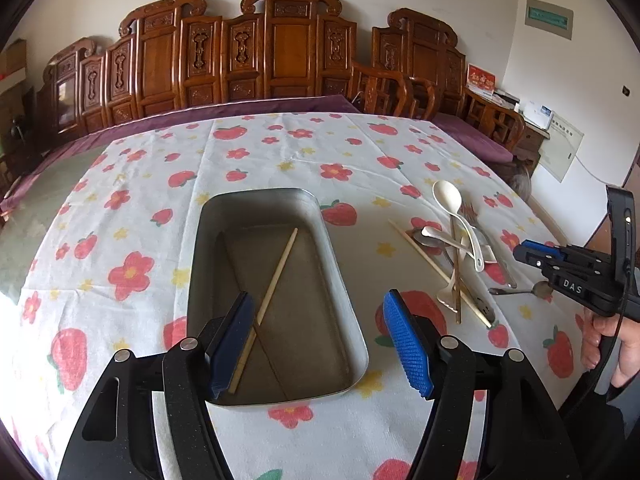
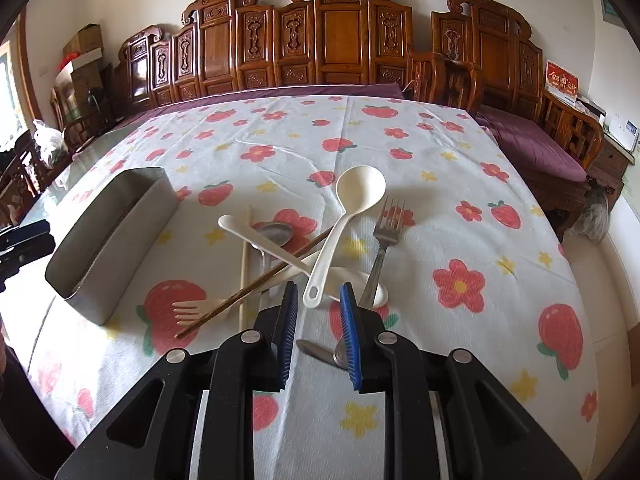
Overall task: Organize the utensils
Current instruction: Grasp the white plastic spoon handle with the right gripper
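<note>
A metal tray sits on the flowered tablecloth with one light chopstick lying slantwise inside. My left gripper hangs open over the tray's near end; the chopstick passes by its left finger and is not gripped. To the right lies a utensil pile. In the right wrist view it holds a white ladle, a metal fork, a white soup spoon, a dark chopstick and a pale fork. My right gripper stands narrowly open at the ladle's handle end, gripping nothing.
A metal spoon lies under the right gripper's right finger. The tray stands left of the pile. A carved wooden bench with purple cushions runs behind the table. A person's hand holds the right gripper at the table's right edge.
</note>
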The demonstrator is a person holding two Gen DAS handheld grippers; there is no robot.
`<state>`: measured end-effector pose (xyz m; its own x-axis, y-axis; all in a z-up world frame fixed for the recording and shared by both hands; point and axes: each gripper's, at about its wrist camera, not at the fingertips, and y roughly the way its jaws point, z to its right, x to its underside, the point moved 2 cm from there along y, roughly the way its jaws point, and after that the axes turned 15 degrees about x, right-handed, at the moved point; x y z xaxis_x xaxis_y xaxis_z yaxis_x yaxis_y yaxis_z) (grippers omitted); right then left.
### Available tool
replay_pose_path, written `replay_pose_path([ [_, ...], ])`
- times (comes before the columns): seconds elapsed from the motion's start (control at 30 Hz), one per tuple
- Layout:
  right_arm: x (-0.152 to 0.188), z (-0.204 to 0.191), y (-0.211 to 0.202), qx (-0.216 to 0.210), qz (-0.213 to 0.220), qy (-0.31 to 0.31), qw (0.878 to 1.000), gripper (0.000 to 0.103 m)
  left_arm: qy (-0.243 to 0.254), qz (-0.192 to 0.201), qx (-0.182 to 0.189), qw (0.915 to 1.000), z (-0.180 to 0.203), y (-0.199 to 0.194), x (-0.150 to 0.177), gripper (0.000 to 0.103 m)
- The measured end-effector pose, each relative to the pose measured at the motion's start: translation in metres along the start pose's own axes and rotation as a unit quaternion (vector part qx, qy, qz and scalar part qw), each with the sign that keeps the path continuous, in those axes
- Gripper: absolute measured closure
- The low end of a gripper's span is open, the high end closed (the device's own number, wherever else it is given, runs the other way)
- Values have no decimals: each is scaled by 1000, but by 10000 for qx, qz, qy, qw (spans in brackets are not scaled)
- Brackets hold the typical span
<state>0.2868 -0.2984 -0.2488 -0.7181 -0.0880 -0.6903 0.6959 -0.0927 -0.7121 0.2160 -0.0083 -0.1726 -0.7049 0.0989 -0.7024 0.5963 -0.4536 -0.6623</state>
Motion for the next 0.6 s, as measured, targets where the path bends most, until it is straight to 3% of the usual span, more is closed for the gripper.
replay_pose_path([
  [0.33,-20,-5,49,-271,-86,209,9994,79,90,42,-10,9999,13,10,5,39],
  [0.6,-31,0,83,-535,-470,509,9962,79,165,126,12,9998,24,12,4,39],
])
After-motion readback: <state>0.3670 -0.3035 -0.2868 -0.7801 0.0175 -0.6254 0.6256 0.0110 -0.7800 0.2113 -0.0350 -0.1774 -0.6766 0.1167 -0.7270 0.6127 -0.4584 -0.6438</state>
